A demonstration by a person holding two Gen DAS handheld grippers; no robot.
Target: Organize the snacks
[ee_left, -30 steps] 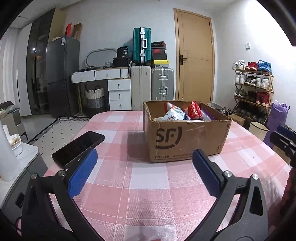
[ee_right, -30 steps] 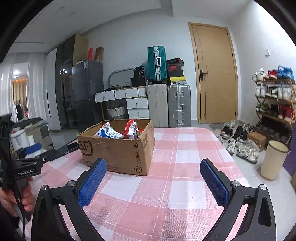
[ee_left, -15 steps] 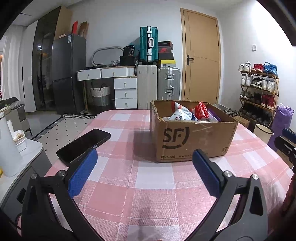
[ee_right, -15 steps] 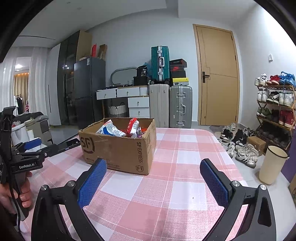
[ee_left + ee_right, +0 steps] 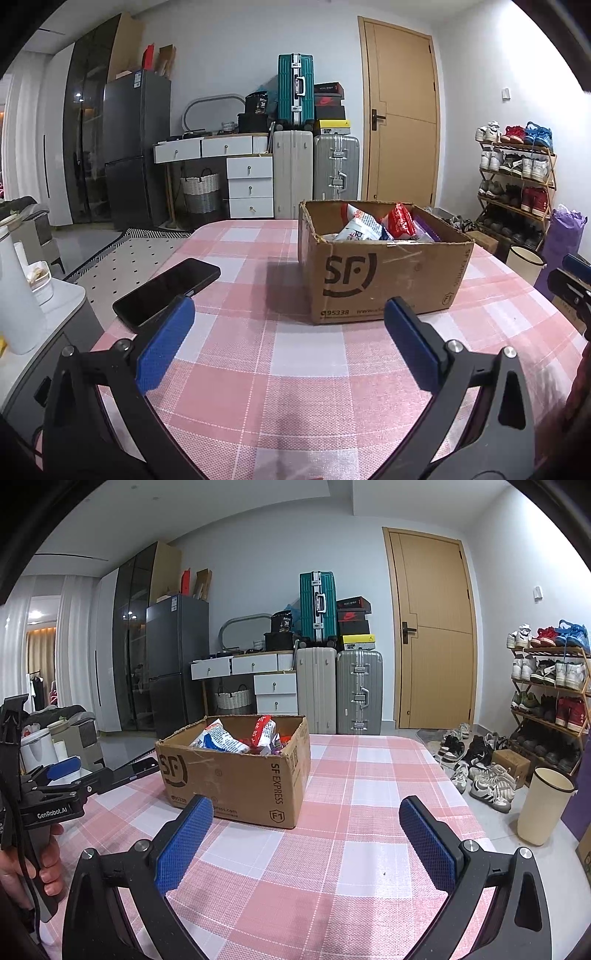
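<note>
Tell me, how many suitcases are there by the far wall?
3: a white suitcase and a silver suitcase standing side by side, and a teal suitcase on top. Others may be hidden.

A tan wooden door (image 5: pixel 432 635) stood closed in the white back wall (image 5: pixel 251 565). Left of the door were a grey suitcase (image 5: pixel 359 691) and a cream suitcase (image 5: pixel 316 690), a teal suitcase (image 5: pixel 317 607) stacked above them, then a white drawer desk (image 5: pixel 258 675) and a dark fridge (image 5: pixel 177 661). Right of the door, a wooden shoe rack (image 5: pixel 546 690) held sneakers, with more shoes on the pale floor (image 5: pixel 417 734) beneath.
</note>
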